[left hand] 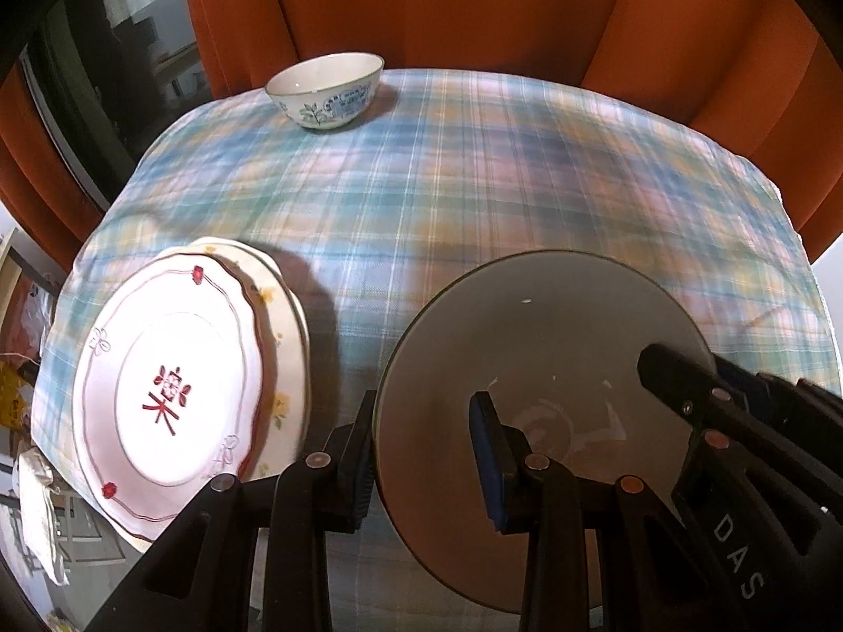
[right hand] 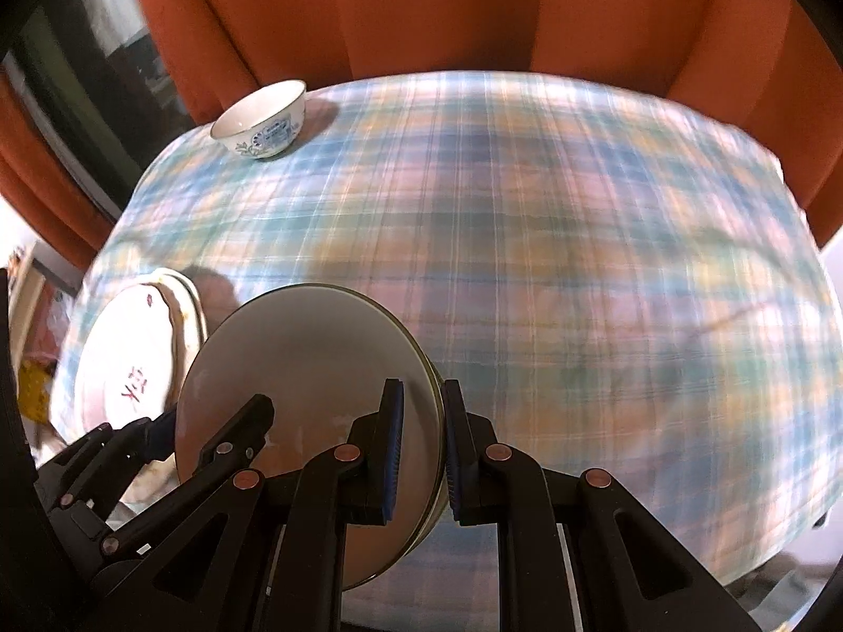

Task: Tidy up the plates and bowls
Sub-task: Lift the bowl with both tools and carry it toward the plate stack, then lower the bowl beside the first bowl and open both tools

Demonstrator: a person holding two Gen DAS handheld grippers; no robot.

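A large pale bowl (left hand: 553,342) with a thin gold rim hangs tilted over the plaid tablecloth (left hand: 474,184), held from both sides. My left gripper (left hand: 427,458) is shut on its left rim, one pad inside and one outside. My right gripper (right hand: 421,453) is shut on the opposite rim and shows in the left wrist view as the right gripper (left hand: 706,374). To the left lies a white plate with red characters (left hand: 174,395) on top of a floral plate (left hand: 284,347). A small bowl with a blue pattern (left hand: 326,89) stands at the far left edge.
Orange curtains (left hand: 448,5) hang behind the table, with a dark window (left hand: 105,79) at the left. The cloth's front and left edges drop off near the plates. Clutter lies on the floor at the lower left (left hand: 37,516).
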